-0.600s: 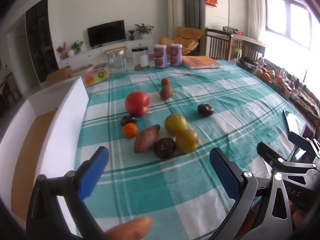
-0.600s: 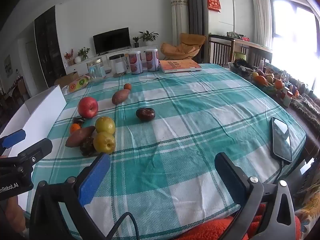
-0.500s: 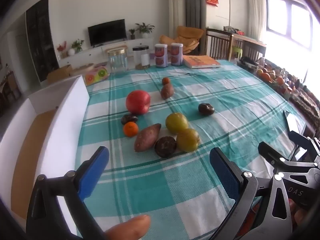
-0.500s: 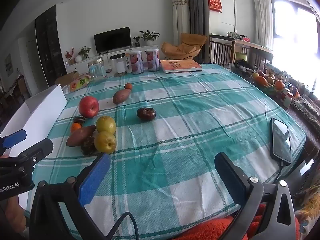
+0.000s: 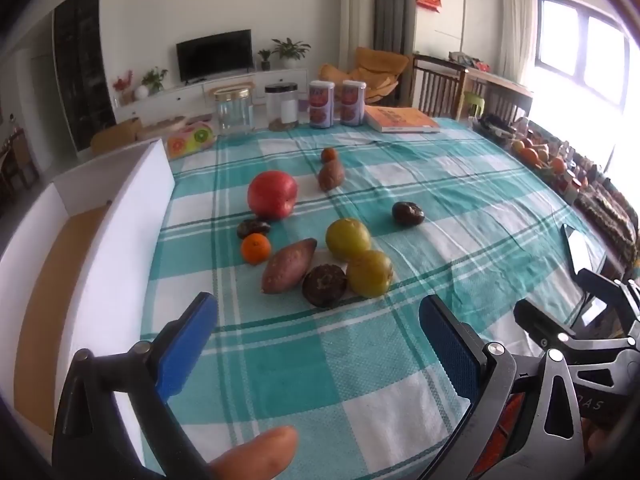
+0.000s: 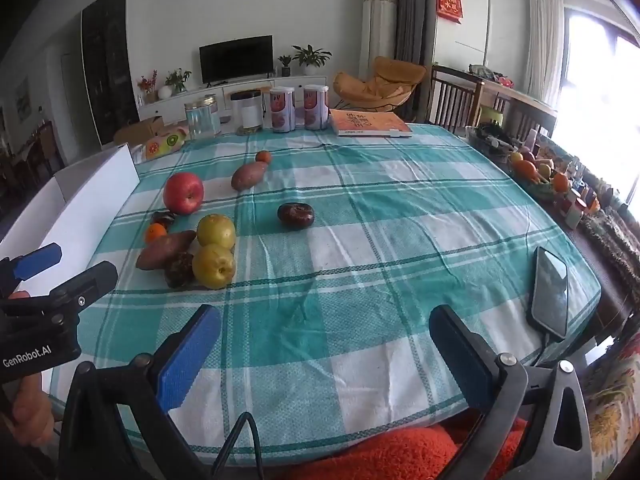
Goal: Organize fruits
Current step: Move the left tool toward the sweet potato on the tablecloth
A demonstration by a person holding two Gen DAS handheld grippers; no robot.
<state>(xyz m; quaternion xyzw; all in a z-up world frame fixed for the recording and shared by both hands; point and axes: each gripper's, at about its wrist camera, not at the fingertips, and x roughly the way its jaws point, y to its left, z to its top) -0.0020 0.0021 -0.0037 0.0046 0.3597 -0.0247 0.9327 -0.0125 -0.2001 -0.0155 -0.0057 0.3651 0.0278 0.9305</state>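
Nothing is shifting since the earlier frames: both the left gripper [image 5: 316, 336] and right gripper [image 6: 324, 344] are hovering wide, empty. Round yellow-green pears [image 5: 348, 239] are lying beside the red apple [image 5: 272, 194]; the white cardboard box [image 5: 120, 216] is running off-frame left.

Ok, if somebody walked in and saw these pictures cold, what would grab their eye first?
Probably the red apple, the brightest thing on the teal checked tablecloth, with two yellow-green fruits clustered just nearer the camera beside a sweet potato. Next, the tall white box standing at the table's left edge. Both the left gripper and right gripper frame the foreground, open and empty.
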